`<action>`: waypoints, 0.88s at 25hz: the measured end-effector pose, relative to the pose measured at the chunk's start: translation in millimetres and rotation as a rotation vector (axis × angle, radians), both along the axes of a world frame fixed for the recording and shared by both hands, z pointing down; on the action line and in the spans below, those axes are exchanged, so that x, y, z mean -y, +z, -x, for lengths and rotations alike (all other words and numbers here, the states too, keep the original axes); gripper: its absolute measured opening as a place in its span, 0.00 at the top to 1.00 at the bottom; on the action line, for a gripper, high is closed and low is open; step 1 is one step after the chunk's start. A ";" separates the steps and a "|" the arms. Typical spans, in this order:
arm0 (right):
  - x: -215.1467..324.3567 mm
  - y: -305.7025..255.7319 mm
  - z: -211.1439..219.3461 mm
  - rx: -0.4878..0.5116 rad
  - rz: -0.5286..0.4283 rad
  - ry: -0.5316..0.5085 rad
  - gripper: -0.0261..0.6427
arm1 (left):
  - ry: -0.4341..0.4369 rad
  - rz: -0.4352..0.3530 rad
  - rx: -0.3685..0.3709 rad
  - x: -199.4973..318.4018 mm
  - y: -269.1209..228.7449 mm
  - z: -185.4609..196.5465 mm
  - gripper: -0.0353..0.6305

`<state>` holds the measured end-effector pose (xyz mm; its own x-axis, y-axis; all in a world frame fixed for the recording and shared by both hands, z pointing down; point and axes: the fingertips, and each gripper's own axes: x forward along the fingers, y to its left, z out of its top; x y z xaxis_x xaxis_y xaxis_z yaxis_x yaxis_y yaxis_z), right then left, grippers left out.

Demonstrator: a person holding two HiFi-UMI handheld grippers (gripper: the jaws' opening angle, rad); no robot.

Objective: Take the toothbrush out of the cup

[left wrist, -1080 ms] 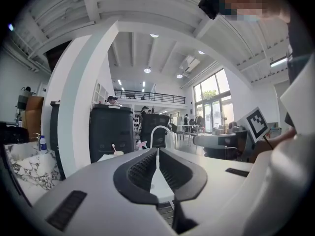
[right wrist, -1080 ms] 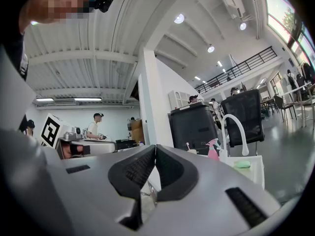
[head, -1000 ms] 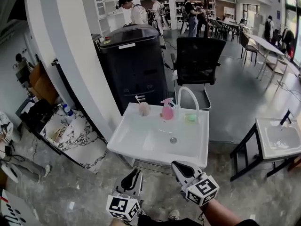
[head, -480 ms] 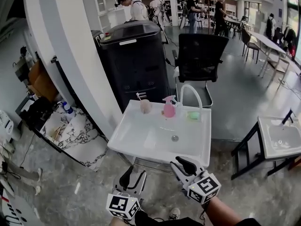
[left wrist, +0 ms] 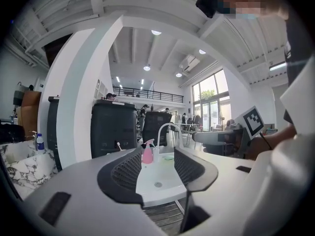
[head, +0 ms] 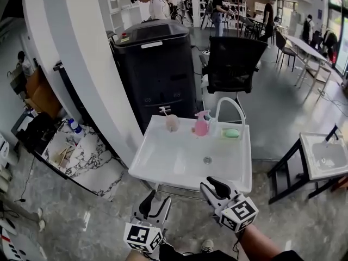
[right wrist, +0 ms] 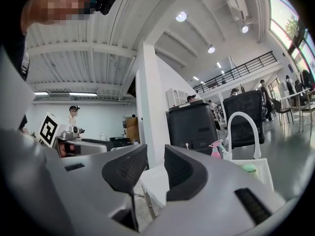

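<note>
Since the toothbrush [head: 165, 112] is a thin plastic stick, I judge it light and stiff, with a smooth handle that may slip between hard pads. It stands loose in the cup [head: 172, 123], leaning towards the sink's left edge, and only its upper part shows above the rim. The place to take hold is that exposed stretch just above the cup's rim, pinched across its narrow width and drawn out along its own lean. The cup looks small and light. I judge it liable to tip or ride up with the brush unless it is steadied.

Location: the cup stands on the back ledge of the sink [head: 163, 174], at its far left corner, left of the pink spray bottle [head: 202, 125] and the tap [head: 229, 101].

My left gripper [head: 155, 204] is spread wide, with nothing between its jaws. It hangs just outside the sink's near edge, towards the left. My right gripper [head: 213, 187] is likewise spread and empty, at the near edge towards the right corner.

Both point towards the back ledge. The whole basin lies between them and the cup, so the toothbrush is well apart from either, and touched by neither.
</note>
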<state>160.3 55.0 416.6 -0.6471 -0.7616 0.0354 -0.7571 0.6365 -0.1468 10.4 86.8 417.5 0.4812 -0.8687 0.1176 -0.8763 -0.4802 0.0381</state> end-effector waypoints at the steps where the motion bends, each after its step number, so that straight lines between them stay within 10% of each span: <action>1: 4.3 -0.3 7.4 -0.002 0.002 0.008 0.78 | 0.008 0.003 0.000 4.0 0.2 7.6 0.62; 22: 98.6 -10.6 157.2 -0.095 -0.021 0.153 0.78 | 0.194 0.007 -0.037 82.0 1.9 151.5 0.62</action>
<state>3.1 -43.5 406.0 -0.5185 -0.8519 0.0735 -0.8550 0.5154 -0.0579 -141.1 4.8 419.4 0.6436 -0.7584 0.1029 -0.7653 -0.6396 0.0726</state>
